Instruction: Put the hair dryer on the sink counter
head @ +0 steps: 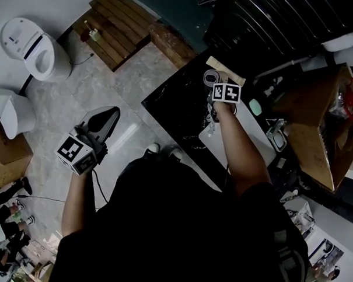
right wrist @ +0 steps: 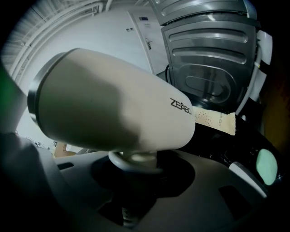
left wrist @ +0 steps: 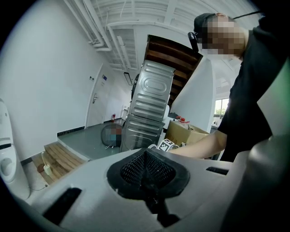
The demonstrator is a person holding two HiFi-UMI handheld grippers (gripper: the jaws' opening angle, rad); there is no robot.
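Note:
My right gripper (head: 217, 85) is shut on the handle (right wrist: 133, 159) of a cream-white hair dryer (right wrist: 113, 108). In the head view the hair dryer (head: 212, 78) hangs over the black marble sink counter (head: 178, 102), near its far edge; whether it touches the counter I cannot tell. In the right gripper view its barrel lies crosswise above the jaws, with the nozzle ring to the left. My left gripper (head: 104, 120) is held off to the left over the grey floor. Its jaws (left wrist: 147, 170) are shut with nothing in them.
A white basin (head: 266, 148) and a tap (head: 276, 133) lie right of my right arm. A beige sachet (right wrist: 215, 120) and a pale green oval (head: 255, 106) rest on the counter. A cardboard box (head: 320, 132) stands at right, a toilet (head: 37, 49) and wooden pallet (head: 117, 27) at left.

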